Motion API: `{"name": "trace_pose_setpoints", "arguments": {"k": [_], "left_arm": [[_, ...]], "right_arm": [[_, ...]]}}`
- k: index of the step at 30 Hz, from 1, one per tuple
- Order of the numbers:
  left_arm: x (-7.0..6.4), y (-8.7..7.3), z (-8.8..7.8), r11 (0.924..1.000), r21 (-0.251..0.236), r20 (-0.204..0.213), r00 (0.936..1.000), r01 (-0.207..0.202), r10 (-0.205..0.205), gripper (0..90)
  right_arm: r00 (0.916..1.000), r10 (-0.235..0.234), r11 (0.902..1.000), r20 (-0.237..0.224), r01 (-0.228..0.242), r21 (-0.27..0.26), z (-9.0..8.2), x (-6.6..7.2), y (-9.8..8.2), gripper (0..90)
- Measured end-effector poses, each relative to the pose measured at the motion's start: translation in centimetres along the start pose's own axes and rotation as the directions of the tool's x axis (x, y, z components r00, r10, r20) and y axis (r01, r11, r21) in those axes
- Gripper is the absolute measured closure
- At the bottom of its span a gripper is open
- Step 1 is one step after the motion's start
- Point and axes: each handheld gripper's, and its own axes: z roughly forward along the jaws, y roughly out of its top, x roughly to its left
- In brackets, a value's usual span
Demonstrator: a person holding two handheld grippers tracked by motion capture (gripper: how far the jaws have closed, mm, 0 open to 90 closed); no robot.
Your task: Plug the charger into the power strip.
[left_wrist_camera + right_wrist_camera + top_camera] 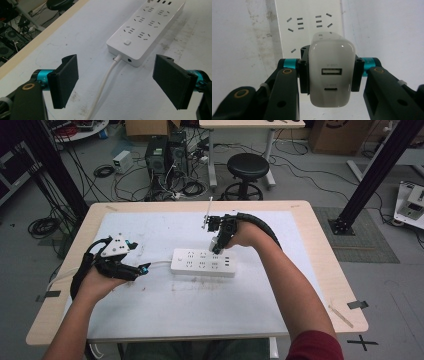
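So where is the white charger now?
The white charger sits clamped in the right hand-held gripper, just above the power strip near the table's middle.

The charger hides its own prongs and part of the power strip beneath it. The strip's far end is cut off in the left gripper view, and its cable leaves the bottom edge.

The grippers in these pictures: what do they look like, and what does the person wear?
Both are black with teal joints. The left gripper has flat rectangular black pads and a grey three-cornered plate. The right gripper trails a ribbed black cable. A dark red sleeve shows.
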Motion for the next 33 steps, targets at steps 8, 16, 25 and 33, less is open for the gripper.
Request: {"name": "trace_pose_setpoints", "arguments": {"k": [8,16,25,33], "left_arm": [[0.0,-0.3,0.3,1.0000,0.004,0.002,1.0000,0.002,-0.002,20.7],[-0.1,-0.4,0.4,1.0000,0.005,0.005,1.0000,0.001,-0.001,20.7],[-0.2,-0.5,0.4,1.0000,0.004,0.004,1.0000,0.003,-0.003,20.7],[-0.5,-0.2,0.8,1.0000,-0.002,0.007,1.0000,0.001,0.000,20.7]], "right_arm": [[0.9998,-0.014,0.9981,-0.013,0.015,0.059,1.2,0.0,0.4,63.4],[0.9997,-0.023,0.9970,-0.007,0.023,0.074,1.7,0.1,0.7,63.4],[0.9984,-0.056,0.9935,0.008,0.055,0.100,2.2,0.4,1.0,63.5],[0.9986,-0.053,0.9941,0.004,0.052,0.095,2.4,0.4,1.1,63.7]]}}
